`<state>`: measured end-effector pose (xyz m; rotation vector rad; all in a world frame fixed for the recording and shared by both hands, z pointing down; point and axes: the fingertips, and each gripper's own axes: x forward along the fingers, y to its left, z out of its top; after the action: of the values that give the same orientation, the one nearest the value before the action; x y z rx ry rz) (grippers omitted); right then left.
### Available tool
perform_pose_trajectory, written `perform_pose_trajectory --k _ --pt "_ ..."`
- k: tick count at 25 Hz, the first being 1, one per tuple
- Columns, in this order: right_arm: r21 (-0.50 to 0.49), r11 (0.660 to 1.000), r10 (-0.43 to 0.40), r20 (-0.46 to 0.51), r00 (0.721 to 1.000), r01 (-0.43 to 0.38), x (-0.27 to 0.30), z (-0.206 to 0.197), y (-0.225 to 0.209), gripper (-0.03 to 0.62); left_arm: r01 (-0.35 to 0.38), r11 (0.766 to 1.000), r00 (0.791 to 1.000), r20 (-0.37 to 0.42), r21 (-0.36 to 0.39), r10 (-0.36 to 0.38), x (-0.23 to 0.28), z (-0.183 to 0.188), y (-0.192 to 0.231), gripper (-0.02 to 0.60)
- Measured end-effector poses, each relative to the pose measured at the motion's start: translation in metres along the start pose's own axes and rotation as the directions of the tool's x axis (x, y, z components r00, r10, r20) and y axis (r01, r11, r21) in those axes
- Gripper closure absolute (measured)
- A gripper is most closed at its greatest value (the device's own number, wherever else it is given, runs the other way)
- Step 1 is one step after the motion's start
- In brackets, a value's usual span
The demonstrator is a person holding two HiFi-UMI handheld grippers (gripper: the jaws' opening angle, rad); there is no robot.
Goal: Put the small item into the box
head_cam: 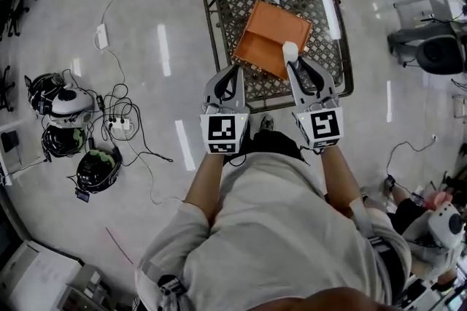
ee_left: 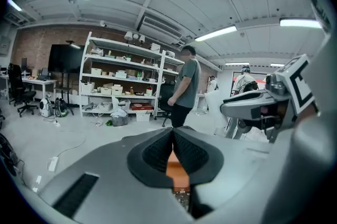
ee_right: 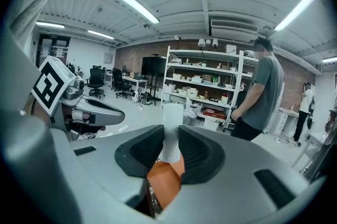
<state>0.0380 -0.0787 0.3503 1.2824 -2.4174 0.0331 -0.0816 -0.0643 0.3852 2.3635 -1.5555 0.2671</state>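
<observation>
A white item is pinched in the right hand-held gripper, with the orange box beneath it; the left hand-held gripper is pressed together.

Matt orange box, metal mesh table

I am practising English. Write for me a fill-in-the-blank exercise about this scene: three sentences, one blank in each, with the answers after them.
1. The right gripper is shut on a small ____ item.
2. The open box that lies on the mesh table is ____ in colour.
3. The left gripper has its jaws together and holds ____.

Missing words: white; orange; nothing
</observation>
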Motion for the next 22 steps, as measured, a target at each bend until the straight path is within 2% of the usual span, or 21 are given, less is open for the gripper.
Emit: perform_pose_trajectory --k 5,12,18,22 --pt "-0.048 0.999 0.012 -0.049 0.999 -0.014 0.019 -0.005 0.016 0.509 0.029 0.999 0.999 -0.018 -0.026 -0.03 0.011 -0.019 0.023 0.572" --pt "-0.022 1.0 0.014 -0.133 0.991 -0.017 0.032 -0.034 0.019 0.509 0.04 0.997 0.997 -0.063 -0.064 -0.044 0.021 -0.043 0.033 0.572" --pt "0.021 0.999 0.052 -0.159 0.986 -0.049 0.048 -0.055 0.008 0.508 0.017 0.997 0.995 -0.097 -0.069 -0.024 0.037 -0.054 0.034 0.572" --pt "0.04 0.994 0.109 -0.169 0.98 -0.104 0.066 -0.068 0.007 0.509 -0.016 0.997 0.992 -0.127 -0.072 0.007 0.046 -0.062 0.038 0.572"
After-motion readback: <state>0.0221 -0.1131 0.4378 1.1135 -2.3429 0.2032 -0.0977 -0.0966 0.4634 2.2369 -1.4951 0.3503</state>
